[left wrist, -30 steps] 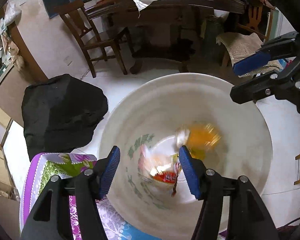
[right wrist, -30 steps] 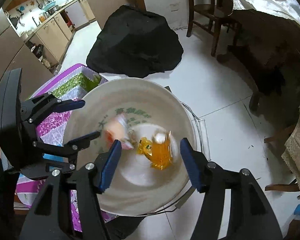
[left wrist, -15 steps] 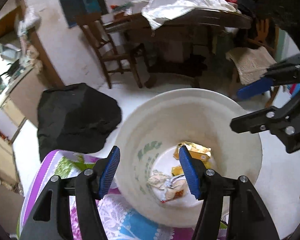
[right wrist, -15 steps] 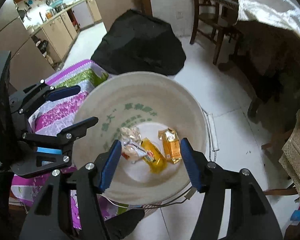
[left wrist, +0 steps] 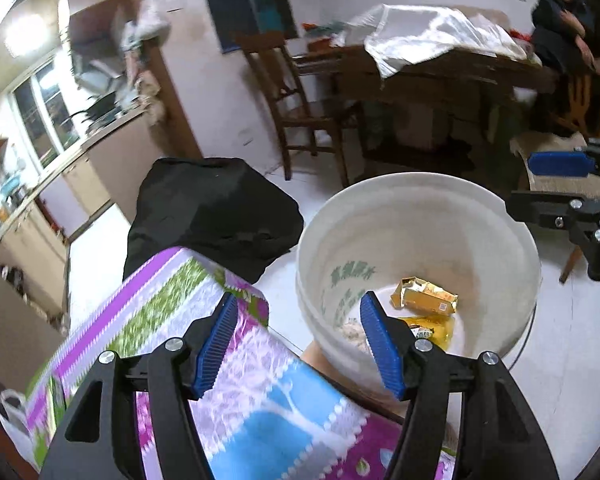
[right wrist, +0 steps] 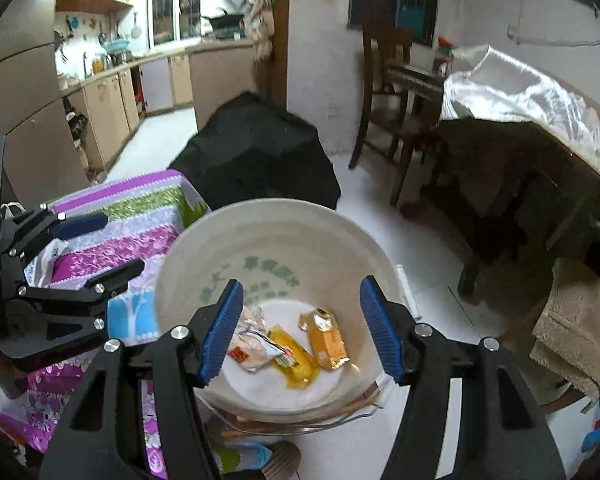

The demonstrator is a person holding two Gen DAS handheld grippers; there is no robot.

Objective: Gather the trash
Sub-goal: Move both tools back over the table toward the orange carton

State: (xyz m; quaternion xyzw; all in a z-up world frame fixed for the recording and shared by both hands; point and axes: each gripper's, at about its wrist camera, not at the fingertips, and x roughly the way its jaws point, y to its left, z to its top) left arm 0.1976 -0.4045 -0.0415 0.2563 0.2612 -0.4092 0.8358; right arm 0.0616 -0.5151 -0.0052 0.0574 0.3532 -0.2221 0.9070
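White floor tiles carry the white bucket beside a floral-covered table. Left view: left gripper wide, empty; an orange packet lies inside. Right view: right gripper wide, empty; three wrappers binned, crumpled. Remaining trash, possibly none, is out of view.
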